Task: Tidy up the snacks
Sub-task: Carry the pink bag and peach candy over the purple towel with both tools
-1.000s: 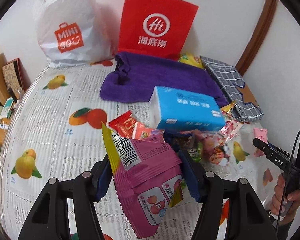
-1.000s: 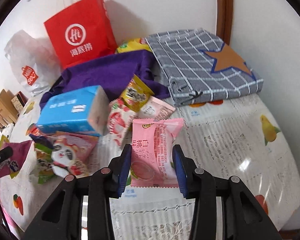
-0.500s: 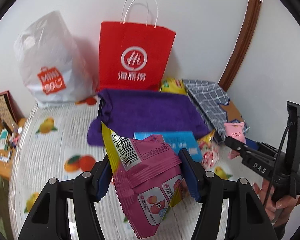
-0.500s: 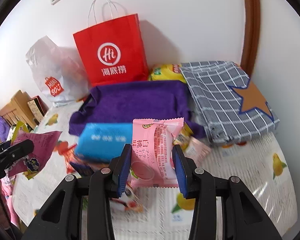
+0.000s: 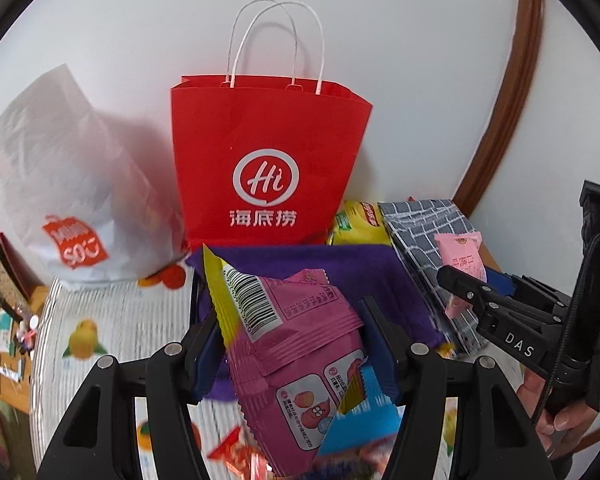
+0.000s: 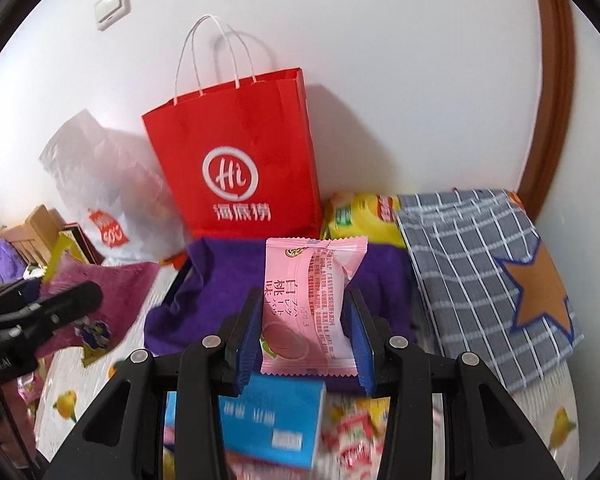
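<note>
Nearest the left gripper (image 5: pixel 292 344), the bottom of its view is blurred: a red wrapper (image 5: pixel 236 454) and the corner of a blue tissue pack (image 5: pixel 360 424) lie below the fingers, their print unreadable. The gripper's blue pads are clamped on a magenta snack bag (image 5: pixel 296 364), held tilted off the table, with a yellow edge, a barcode and small Chinese text too fine to read.

The right gripper (image 6: pixel 306 344) pinches a pale pink snack packet (image 6: pixel 310 308) upright between its pads; red Chinese characters run down it, partly legible. Below it the tissue pack (image 6: pixel 268 424) and loose sweets (image 6: pixel 352 436) are smeared by motion.

In the left view the right gripper appears to the right, its black body marked "DAS".

Beyond both tools lies a purple towel (image 6: pixel 204 292), then a yellow packet (image 6: pixel 360 212), partly hidden, and a grey checked cloth (image 6: pixel 472 264) with an orange star. Farthest, against the wall, stand a red paper bag (image 5: pixel 266 164) printed "Hi 海底捞" and a white plastic bag (image 5: pixel 60 184) with a blurred orange logo.
</note>
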